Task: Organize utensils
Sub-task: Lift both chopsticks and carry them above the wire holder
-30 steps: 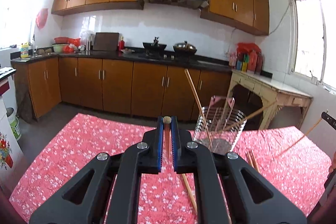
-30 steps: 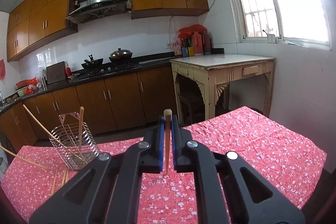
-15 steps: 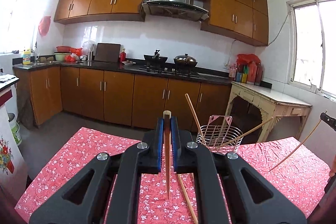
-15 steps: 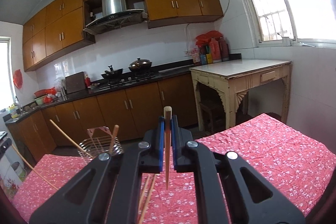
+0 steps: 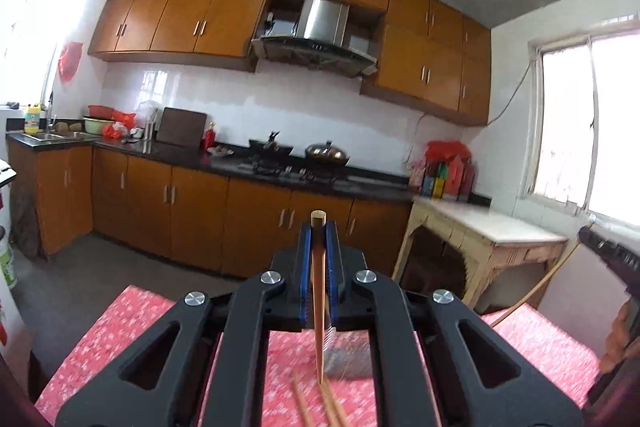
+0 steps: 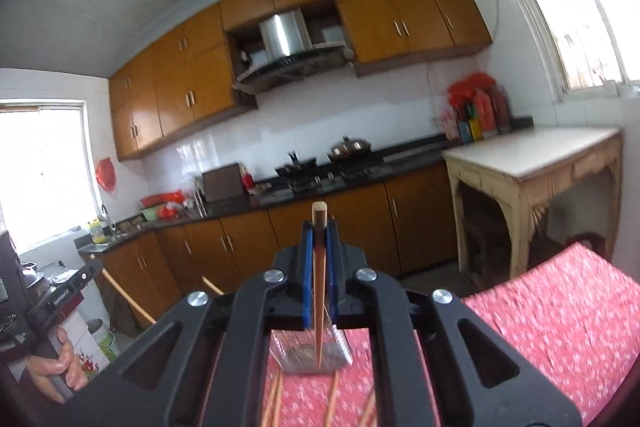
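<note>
Left gripper (image 5: 318, 239) and right gripper (image 6: 319, 239) each clamp one chopstick (image 5: 319, 307) upright. Wire basket (image 6: 310, 353) and loose chopsticks (image 6: 332, 401) sit below on the red desk (image 6: 560, 315). No readable writing.

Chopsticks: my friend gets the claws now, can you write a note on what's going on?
Left claw: shut on one chopstick, hanging tip-down.
Right claw: shut on another chopstick, same way.
The wire utensil basket stands on the red flowered tablecloth, below and ahead of both claws, partly hidden and blurred.
Loose chopsticks lie on the cloth in front of it.
Left to do: drop both held chopsticks in the basket, then gather the loose ones.
</note>
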A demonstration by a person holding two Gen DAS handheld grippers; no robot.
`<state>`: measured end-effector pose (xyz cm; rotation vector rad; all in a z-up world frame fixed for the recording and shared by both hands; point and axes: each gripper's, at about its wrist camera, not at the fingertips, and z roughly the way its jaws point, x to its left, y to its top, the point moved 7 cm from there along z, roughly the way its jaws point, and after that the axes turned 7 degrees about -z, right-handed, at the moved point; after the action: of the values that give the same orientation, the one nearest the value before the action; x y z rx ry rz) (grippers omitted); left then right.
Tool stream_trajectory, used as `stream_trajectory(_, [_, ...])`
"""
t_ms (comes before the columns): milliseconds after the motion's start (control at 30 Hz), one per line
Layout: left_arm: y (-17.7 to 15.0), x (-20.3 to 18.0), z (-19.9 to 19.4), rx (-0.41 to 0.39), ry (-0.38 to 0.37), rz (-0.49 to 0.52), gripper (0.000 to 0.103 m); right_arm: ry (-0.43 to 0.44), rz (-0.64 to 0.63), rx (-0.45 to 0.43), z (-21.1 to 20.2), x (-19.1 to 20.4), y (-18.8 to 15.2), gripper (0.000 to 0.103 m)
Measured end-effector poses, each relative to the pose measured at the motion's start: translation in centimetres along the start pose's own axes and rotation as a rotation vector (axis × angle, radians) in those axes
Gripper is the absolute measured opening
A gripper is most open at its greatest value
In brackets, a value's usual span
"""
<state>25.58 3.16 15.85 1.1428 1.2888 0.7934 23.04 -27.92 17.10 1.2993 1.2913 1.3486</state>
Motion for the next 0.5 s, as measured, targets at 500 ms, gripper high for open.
stream_trajectory(500, [1.7,-4.4,9.0,-0.100,0.074,-0.019,0.007,-0.021,-0.046,-0.026,12.0,3.3,0.6,0.007])
